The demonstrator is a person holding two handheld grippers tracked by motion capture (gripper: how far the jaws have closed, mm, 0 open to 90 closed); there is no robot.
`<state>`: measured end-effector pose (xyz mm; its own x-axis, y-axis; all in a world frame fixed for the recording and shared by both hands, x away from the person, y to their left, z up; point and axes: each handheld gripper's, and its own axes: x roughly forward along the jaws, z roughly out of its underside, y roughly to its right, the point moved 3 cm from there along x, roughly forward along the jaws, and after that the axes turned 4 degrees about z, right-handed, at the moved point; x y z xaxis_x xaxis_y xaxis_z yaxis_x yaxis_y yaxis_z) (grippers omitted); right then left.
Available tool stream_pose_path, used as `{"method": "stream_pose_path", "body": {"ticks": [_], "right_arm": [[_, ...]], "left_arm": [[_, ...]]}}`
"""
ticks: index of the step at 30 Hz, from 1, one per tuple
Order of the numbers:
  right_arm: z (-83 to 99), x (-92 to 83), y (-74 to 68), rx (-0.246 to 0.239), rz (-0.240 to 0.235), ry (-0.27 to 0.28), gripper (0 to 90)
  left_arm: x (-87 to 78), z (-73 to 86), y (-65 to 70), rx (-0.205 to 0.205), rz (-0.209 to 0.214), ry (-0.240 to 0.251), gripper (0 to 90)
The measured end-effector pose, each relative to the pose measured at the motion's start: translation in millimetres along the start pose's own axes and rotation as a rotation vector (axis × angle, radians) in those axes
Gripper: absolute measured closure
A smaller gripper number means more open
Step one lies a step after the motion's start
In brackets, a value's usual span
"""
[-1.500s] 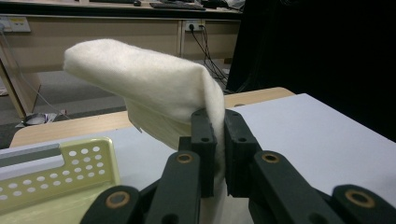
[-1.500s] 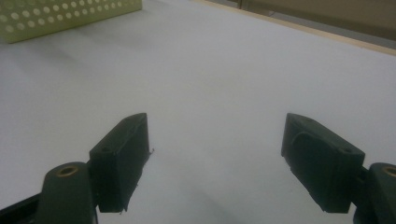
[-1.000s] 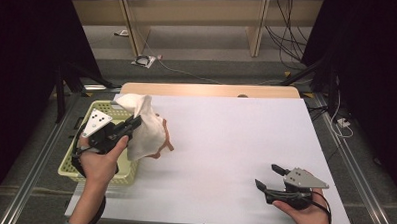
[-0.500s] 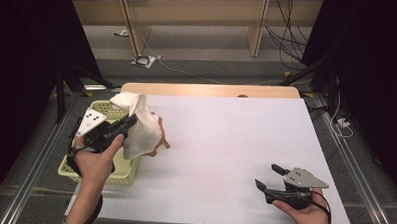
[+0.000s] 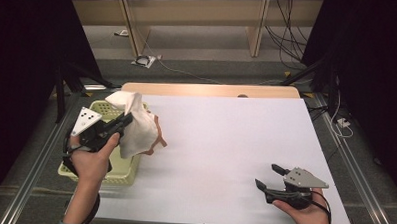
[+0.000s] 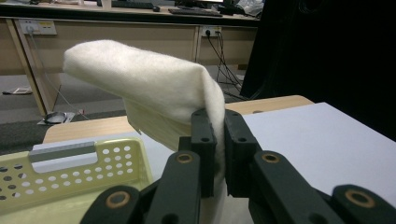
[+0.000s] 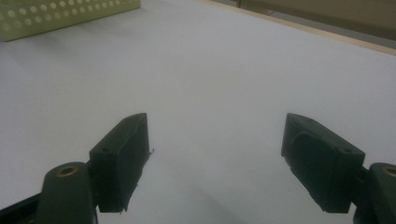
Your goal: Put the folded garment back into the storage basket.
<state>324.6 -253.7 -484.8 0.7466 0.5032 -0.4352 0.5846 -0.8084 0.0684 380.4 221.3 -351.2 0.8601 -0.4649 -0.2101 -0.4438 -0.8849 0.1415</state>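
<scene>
Cloth: a cream-white cloth (image 5: pixel 136 126) with an orange-brown edge hangs lifted above the basket's right rim and the table's left edge.
Left gripper: left gripper (image 5: pixel 123 122) is clamped on the cloth's fold.
Basket: pale yellow perforated basket (image 5: pixel 118 171) sits at the white table (image 5: pixel 225 143)'s left side.
Right gripper: right gripper (image 5: pixel 268 176) rests near the front right edge, jaws spread, nothing between them.

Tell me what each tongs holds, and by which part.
Left tongs: shut on a fold of the cream-white fleecy cloth, lifted above the yellow perforated plastic basket. Right tongs: open, holding nothing.
</scene>
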Motion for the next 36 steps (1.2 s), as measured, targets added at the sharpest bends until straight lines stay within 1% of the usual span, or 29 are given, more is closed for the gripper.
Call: {"method": "stream_pose_path", "body": {"ticks": [13,21,26,33,36], "right_arm": [[-0.1,0.0,0.0,-0.002,-0.001,0.002,24.0],[-0.1,0.0,0.0,-0.002,0.000,0.001,24.0],[-0.1,-0.2,0.2,-0.001,0.000,0.001,24.0],[-0.3,-0.4,0.0,-0.003,0.000,0.002,23.9],[-0.2,-0.5,0.2,-0.002,0.000,0.000,23.9]], "left_arm": [[-4.2,-2.3,-7.3,-0.010,-0.016,0.011,83.8],[-6.1,-2.9,-11.5,-0.001,-0.032,0.010,83.9],[-7.5,-4.0,-14.5,0.019,-0.043,0.010,83.9],[-7.7,-3.2,-17.8,0.017,-0.043,0.010,83.9],[-8.6,-3.6,-19.4,0.023,-0.047,0.009,83.9]]}}
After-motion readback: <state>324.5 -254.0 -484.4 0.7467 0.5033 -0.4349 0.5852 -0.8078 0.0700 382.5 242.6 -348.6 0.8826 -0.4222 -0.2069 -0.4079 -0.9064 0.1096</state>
